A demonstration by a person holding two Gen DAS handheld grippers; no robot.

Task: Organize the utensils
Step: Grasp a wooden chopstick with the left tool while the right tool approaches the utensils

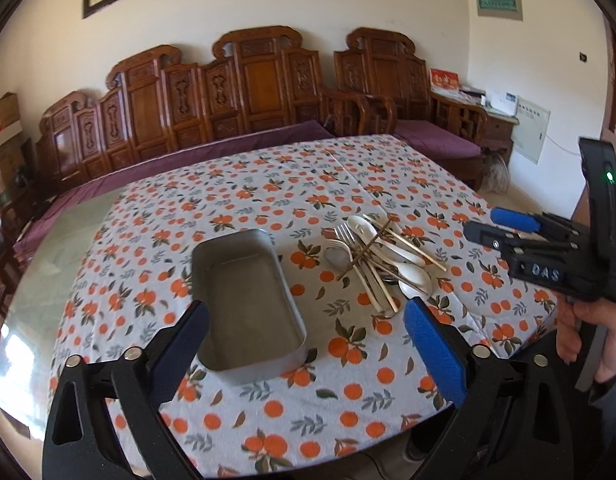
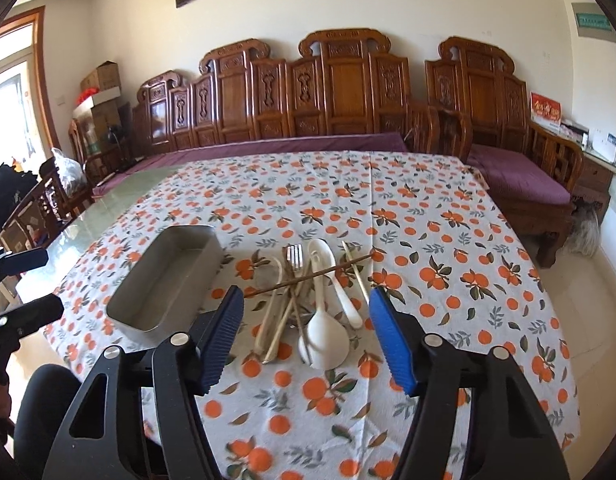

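White tablecloth point(image 2: 427, 208) with orange fruit and grey-green leaves; grey metal tray point(image 2: 164, 280); white spoons point(image 2: 327, 336); brown chopstick point(image 2: 308, 278); purple cushions point(image 2: 515, 176); blue-padded black gripper point(image 2: 308, 340).

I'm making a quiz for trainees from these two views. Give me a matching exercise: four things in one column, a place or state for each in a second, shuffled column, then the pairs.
Things:
1. tin
2. chopstick
3. fork
4. right gripper

States:
A. lies crosswise on top of the pile
B. open, nothing between the fingers
C. empty, left of the pile
D. tines pointing toward the sofa

Pairs: 1-C, 2-A, 3-D, 4-B
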